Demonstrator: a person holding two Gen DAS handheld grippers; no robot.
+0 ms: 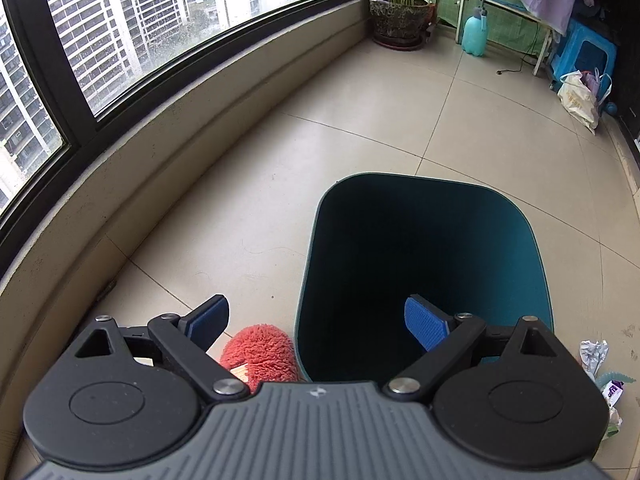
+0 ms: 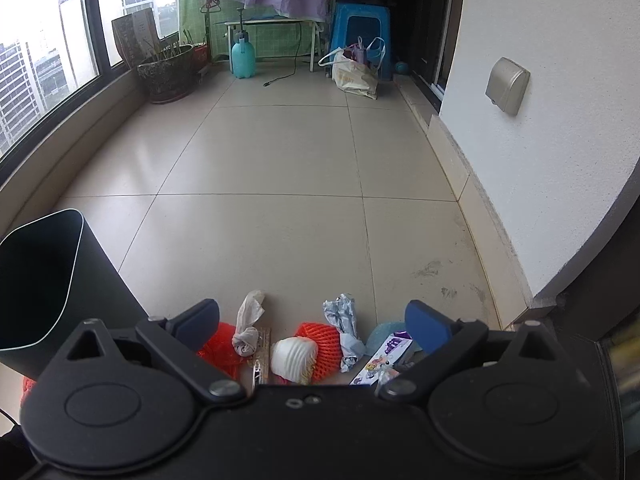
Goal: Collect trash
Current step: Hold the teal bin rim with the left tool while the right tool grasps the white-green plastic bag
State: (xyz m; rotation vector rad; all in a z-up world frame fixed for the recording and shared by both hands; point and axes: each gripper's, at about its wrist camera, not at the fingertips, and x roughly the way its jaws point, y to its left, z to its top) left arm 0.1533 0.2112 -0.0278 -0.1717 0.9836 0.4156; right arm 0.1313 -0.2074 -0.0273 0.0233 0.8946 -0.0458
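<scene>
Right hand-held gripper (image 2: 312, 322) is hovering, spread and empty, over trash lying on the floor (image 2: 280, 200) right of the bin (image 2: 48, 280). White foam net (image 2: 294, 360), probably light and squashy, is inviting a mid-body pinch.

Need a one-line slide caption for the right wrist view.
Open right tool hovers above floor litter, orange foam nets and crumpled wrappers, beside the dark bin.

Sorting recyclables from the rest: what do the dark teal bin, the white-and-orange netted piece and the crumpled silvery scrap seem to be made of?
The dark teal square-mouthed bin looks like smooth, matte plastic with a thin, even rim. The white ribbed piece in orange mesh looks like foam fruit netting, soft and lattice-patterned. The crumpled silvery scrap could be foil or metallised wrapper, judging by sharp creases and dull shine; I cannot tell which.
</scene>
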